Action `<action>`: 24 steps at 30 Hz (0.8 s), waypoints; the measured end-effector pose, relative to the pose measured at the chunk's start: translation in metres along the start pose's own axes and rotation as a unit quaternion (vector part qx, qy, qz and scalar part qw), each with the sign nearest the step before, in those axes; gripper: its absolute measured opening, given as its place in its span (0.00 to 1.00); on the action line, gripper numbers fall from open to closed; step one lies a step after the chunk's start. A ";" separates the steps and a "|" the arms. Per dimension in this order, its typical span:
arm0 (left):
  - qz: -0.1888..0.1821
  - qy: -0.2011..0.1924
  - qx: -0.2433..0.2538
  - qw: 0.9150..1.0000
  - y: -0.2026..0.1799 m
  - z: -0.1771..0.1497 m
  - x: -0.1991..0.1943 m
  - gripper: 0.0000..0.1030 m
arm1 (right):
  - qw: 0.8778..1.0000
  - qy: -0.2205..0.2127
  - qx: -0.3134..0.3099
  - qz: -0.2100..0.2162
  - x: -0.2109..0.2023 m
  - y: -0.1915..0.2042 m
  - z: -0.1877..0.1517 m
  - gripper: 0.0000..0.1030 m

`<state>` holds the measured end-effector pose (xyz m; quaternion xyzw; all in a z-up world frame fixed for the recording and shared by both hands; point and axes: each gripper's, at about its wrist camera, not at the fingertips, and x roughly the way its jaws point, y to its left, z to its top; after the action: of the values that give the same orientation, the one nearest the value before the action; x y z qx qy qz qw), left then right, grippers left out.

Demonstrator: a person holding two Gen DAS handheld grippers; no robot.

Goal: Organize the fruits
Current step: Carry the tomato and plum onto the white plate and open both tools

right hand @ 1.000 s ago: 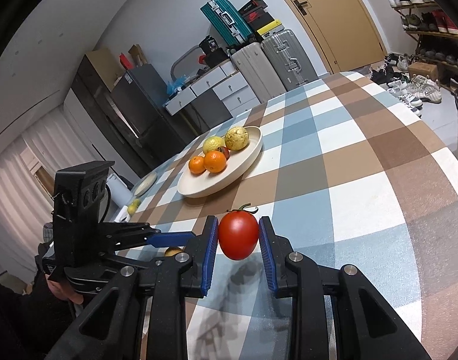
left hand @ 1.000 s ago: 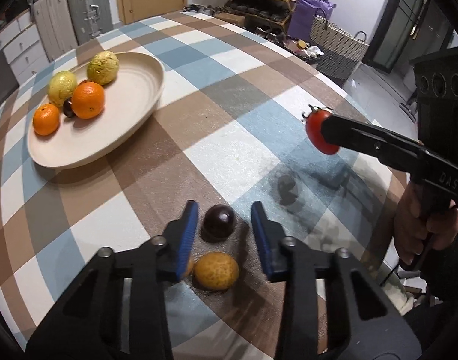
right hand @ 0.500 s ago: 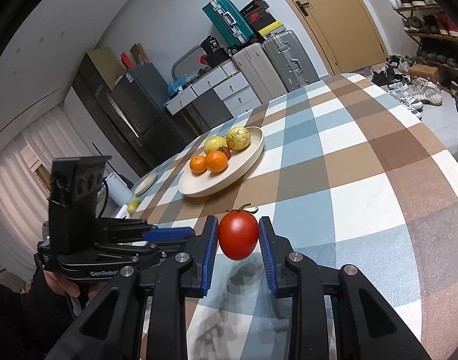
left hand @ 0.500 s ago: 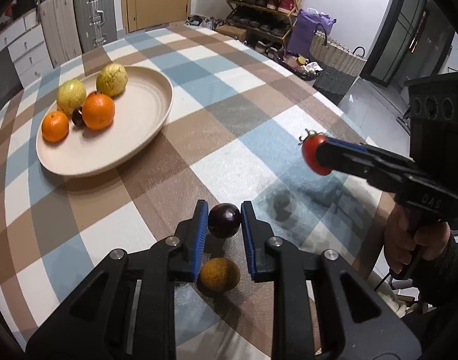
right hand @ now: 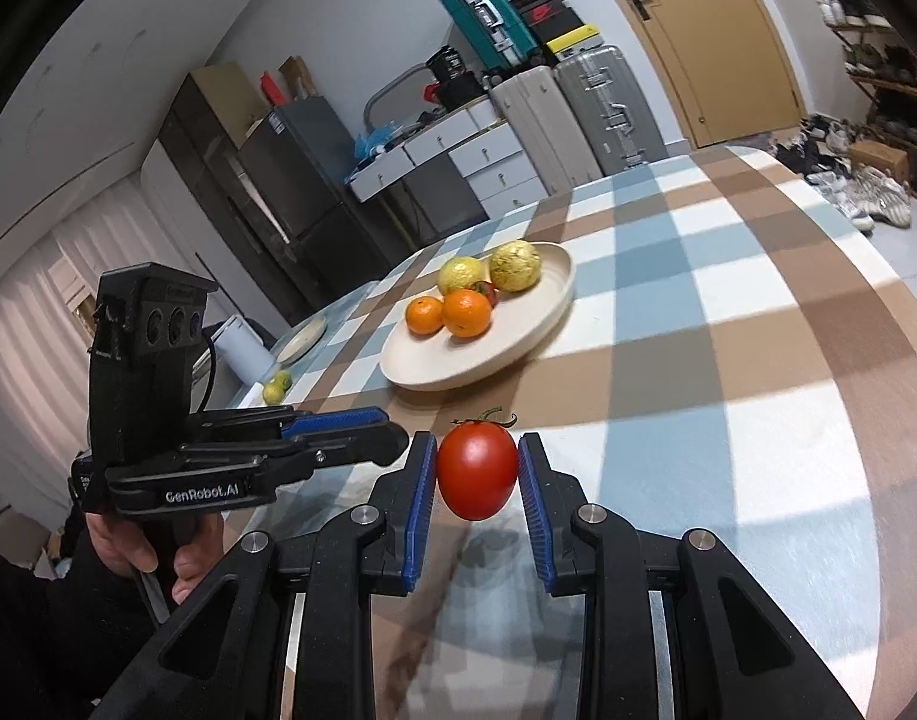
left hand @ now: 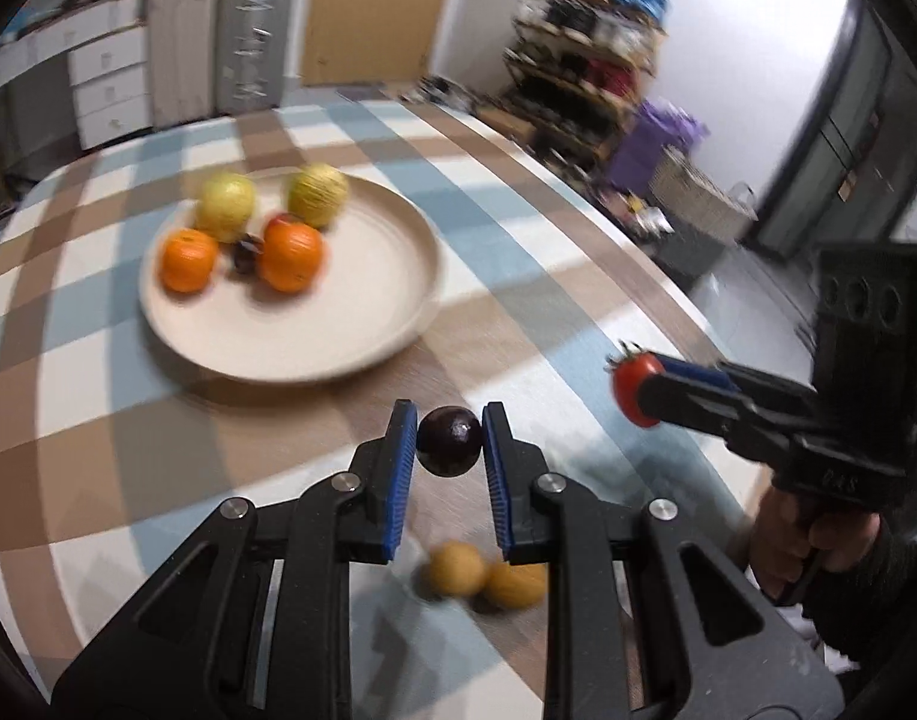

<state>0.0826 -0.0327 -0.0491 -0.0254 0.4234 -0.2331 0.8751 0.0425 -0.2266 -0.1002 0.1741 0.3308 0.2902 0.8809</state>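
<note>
The fruits are split: a dark plum is pinched across its middle in the left gripper above the table, while the right gripper clamps a tomato. Both are probably light, smooth and easily bruised, so gentle grips across the widest part suit them; the plate lies beyond.

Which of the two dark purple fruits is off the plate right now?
The dark purple fruit clamped in the left gripper, lifted above the tablecloth; the other one sits among the oranges.

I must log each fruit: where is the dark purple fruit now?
In the left wrist view the dark purple fruit sits clamped in the left gripper, above the table, nearer than the plate.
</note>
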 end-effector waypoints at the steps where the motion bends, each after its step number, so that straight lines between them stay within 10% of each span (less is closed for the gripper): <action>1: 0.012 -0.011 -0.010 1.000 0.007 0.002 -0.003 0.19 | 1.000 0.002 -0.008 0.000 0.003 0.003 0.004 0.27; 24: 0.047 -0.063 -0.093 0.993 0.123 0.045 0.020 0.19 | 0.993 0.079 -0.064 0.057 0.153 0.044 0.117 0.27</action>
<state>0.1748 0.0607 -0.0647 -0.1017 0.3884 -0.1494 0.9036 0.1989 -0.1102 -0.0678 0.1122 0.3697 0.3739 0.8432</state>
